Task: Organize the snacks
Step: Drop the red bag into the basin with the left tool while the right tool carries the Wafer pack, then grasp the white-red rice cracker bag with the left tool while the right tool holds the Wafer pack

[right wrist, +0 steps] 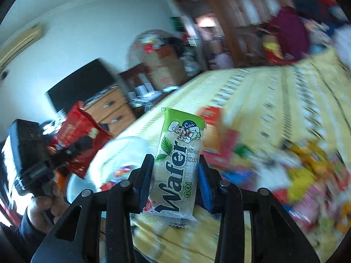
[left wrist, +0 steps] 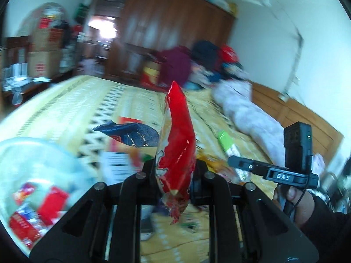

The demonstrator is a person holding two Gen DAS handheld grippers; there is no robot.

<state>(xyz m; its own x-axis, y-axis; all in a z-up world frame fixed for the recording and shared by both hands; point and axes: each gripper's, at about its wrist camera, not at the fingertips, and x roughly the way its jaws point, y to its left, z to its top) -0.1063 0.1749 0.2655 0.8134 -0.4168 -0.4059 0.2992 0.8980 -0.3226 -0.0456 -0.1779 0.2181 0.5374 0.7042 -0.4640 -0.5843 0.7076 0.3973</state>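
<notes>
My left gripper point(left wrist: 174, 166) is shut on a red snack bag point(left wrist: 178, 135), held edge-on and upright above the yellow bedspread point(left wrist: 72, 105). My right gripper point(right wrist: 175, 164) is shut on a green and white wafer pack point(right wrist: 179, 153), which stands upright between the blue pads. In the right wrist view the left gripper point(right wrist: 85, 142) shows at the left with the red bag point(right wrist: 79, 135), a hand under it. In the left wrist view the right gripper point(left wrist: 237, 161) shows at the right, the green wafer pack point(left wrist: 228, 142) at its tip.
A clear plastic bag point(left wrist: 33, 171) with red packets lies at the lower left. A dark blue packet point(left wrist: 129, 133) and other loose snacks point(right wrist: 302, 171) are scattered on the bed. A rolled quilt point(left wrist: 248, 111), clothes pile, wooden wardrobe point(left wrist: 175, 26) and stacked cartons point(left wrist: 43, 52) ring the bed.
</notes>
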